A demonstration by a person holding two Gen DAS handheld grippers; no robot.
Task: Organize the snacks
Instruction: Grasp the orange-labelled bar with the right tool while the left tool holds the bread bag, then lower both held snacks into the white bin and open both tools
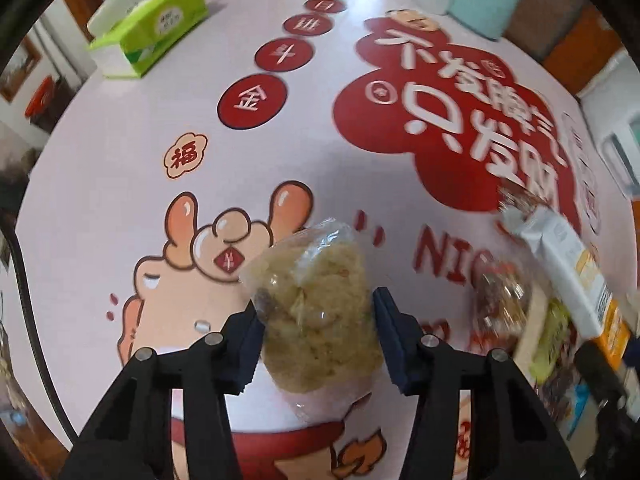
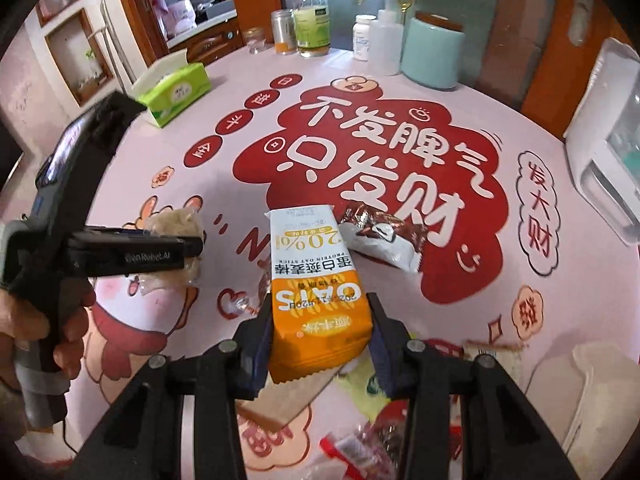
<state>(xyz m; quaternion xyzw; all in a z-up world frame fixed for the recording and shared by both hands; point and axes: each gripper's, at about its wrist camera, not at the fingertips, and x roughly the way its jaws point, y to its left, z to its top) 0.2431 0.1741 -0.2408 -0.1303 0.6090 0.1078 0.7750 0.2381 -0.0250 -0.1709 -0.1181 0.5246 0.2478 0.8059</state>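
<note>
Home dining room. Round table under pink cartoon-printed tablecloth point(image 2: 208, 80). Green cardboard tissue box point(image 2: 176, 92), clear glass bottle with green label point(image 2: 311, 20), white plastic pill bottle point(image 2: 363, 38), pale blue cylindrical canister point(image 2: 432, 54). Brown wooden cabinet point(image 2: 192, 4) behind.

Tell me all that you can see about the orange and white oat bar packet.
The oat bar packet is a flat, sealed glossy wrapper, white at the far end and orange at the near end, printed "OATS" and "20%". The right gripper pinches its orange end from both sides. It points away over the table, beside a brown-and-white wrapper.
</note>
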